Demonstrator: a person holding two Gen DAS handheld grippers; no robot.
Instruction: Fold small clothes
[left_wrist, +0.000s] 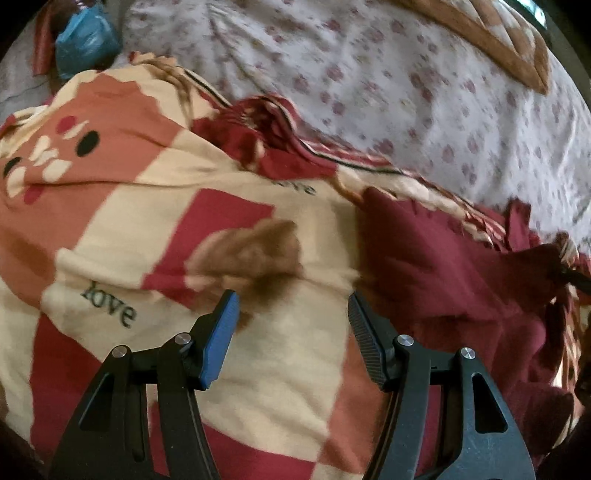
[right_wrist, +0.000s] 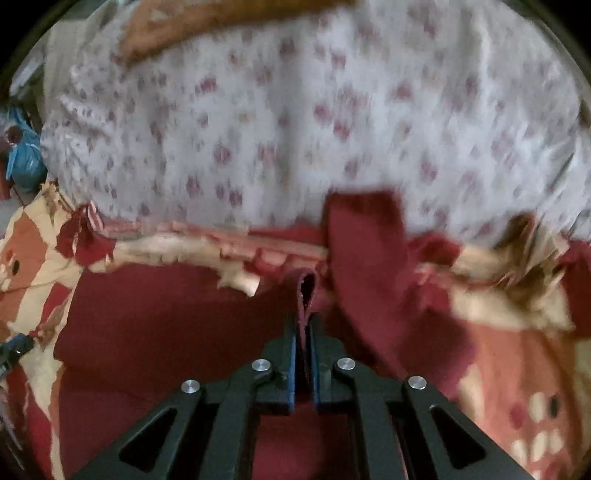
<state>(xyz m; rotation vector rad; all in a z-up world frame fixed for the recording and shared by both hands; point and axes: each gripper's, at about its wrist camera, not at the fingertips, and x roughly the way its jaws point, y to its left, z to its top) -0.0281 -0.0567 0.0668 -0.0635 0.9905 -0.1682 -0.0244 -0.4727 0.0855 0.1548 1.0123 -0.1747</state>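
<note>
In the right wrist view, the right hand-held gripper (right_wrist: 303, 332) is seen at the lower centre of the frame, angled steeply downward, with its jaws clenched on a raised fold of a dark red soft cloth garment (right_wrist: 155, 314). The pinched edge stands up as a narrow loop just above the fingertips. From the grip the garment spreads to the left and downward across the lower half of the frame, while a strip of it runs up and slightly right toward the frame's centre; its long axis cannot be told for certain, as the picture is blurred.

In the left wrist view, the left hand-held gripper (left_wrist: 291, 310) is seen at the lower centre, also tilted downward, with its jaws held wide apart and nothing between them. The same dark red garment lies at the right of that frame, just beside the right-hand finger.

Beneath both, a cream, orange and red checked blanket printed with bears and the word "love" (left_wrist: 147, 229) is spread, its striped hem running across the frame. Beyond it a white bedsheet with small pink flowers (left_wrist: 406, 92) covers the bed. A brown and cream patchwork quilt (left_wrist: 509, 40) is seen at the upper right, and a crumpled blue plastic bag (left_wrist: 86, 40) at the upper left.
</note>
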